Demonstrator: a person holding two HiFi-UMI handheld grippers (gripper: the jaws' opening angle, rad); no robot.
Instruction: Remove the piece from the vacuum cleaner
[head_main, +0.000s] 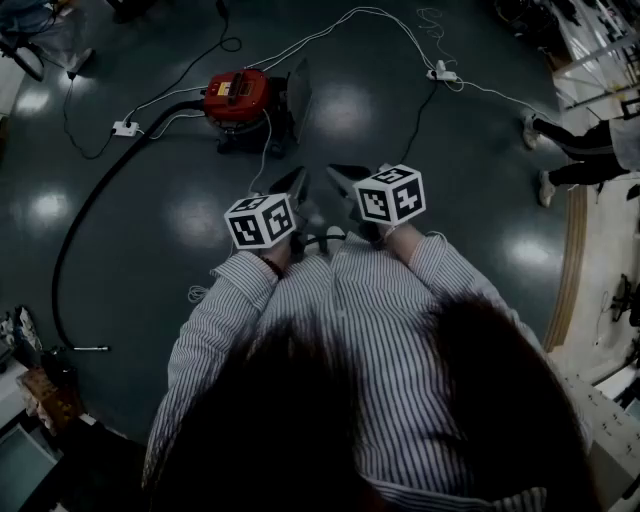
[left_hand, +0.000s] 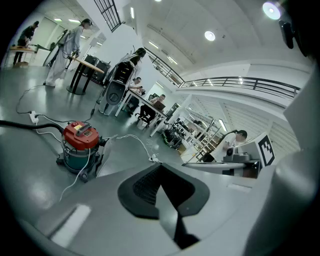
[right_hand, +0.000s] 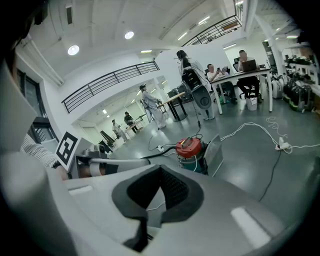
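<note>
The vacuum cleaner (head_main: 238, 95) has a red lid over a dark green drum and stands on the floor well ahead of me. Its black hose (head_main: 78, 220) curves away to the left and back toward me. A grey flat panel (head_main: 298, 92) leans against its right side. My left gripper (head_main: 295, 186) and right gripper (head_main: 350, 180) are held side by side at chest height, both shut and empty, far short of the machine. The vacuum cleaner (left_hand: 80, 145) shows beyond my left gripper (left_hand: 161, 170). In the right gripper view the vacuum cleaner (right_hand: 190, 148) lies past my right gripper (right_hand: 160, 173).
White cables and power strips (head_main: 125, 128) (head_main: 443, 73) trail over the dark floor around the vacuum. A person's legs (head_main: 570, 150) stand at the right edge. Boxes and clutter (head_main: 35, 380) sit at lower left. Tables with seated people (right_hand: 240, 70) stand farther back.
</note>
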